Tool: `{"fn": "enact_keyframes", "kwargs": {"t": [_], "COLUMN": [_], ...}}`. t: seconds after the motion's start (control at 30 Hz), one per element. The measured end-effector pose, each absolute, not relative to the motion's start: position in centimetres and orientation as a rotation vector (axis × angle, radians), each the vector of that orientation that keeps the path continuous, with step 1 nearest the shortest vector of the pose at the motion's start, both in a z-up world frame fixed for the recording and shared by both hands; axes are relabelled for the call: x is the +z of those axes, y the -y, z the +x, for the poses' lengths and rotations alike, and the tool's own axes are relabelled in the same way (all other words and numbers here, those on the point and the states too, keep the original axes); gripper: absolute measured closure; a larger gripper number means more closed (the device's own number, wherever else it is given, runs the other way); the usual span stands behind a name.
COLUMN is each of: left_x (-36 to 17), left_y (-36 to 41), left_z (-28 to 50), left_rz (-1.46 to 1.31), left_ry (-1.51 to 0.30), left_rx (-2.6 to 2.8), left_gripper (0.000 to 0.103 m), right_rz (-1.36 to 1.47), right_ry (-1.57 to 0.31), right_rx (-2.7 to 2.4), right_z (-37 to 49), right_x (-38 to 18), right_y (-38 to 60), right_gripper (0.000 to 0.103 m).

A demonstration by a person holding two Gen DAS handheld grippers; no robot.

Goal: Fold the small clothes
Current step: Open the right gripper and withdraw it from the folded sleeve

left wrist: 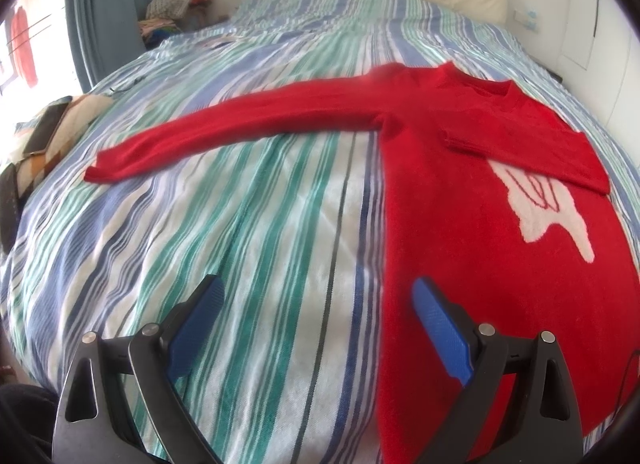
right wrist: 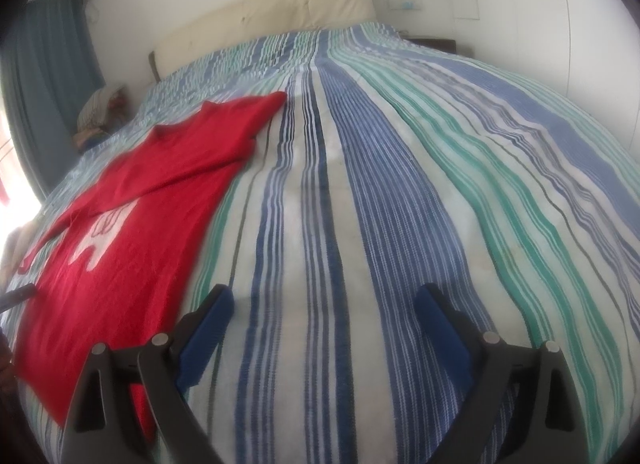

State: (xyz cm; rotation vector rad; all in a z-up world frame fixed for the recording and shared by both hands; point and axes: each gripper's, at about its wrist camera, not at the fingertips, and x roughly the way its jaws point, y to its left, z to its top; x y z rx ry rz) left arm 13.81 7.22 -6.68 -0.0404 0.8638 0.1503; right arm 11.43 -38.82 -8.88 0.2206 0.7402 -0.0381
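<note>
Lying flat on the striped bedspread (left wrist: 248, 224), the red sweater (left wrist: 460, 192) has one sleeve folded; left gripper (left wrist: 316, 296) and right gripper (right wrist: 324, 304) hover tilted downward, both released, empty.

The right gripper (right wrist: 322, 302) is hovering over the striped bed (right wrist: 360, 184), jaws standing wide with nothing between them. A red sweater (right wrist: 132, 232) is lying flat just beside its left finger.

no readable text, labels or numbers anywhere, white shape on the red sweater (left wrist: 480, 192) carries no lettering
</note>
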Motion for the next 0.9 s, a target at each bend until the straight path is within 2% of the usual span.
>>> {"fn": "enact_keyframes", "kwargs": {"t": [0.77, 0.9], "left_x": [-6.32, -6.84], "left_y": [-7.67, -8.04], "left_z": [13.63, 14.05], "left_rz": [-0.05, -0.078], "left_ry": [-0.857, -0.903], "left_rx": [0.153, 0.114], "left_gripper": [0.007, 0.006], "right_rz": [0.219, 0.218], "right_ry": [-0.742, -0.743], "right_rx": [-0.038, -0.039], "right_z": [11.38, 11.37], "right_x": [-8.82, -8.81], "right_y": [38.85, 38.84], "right_gripper": [0.01, 0.01]}}
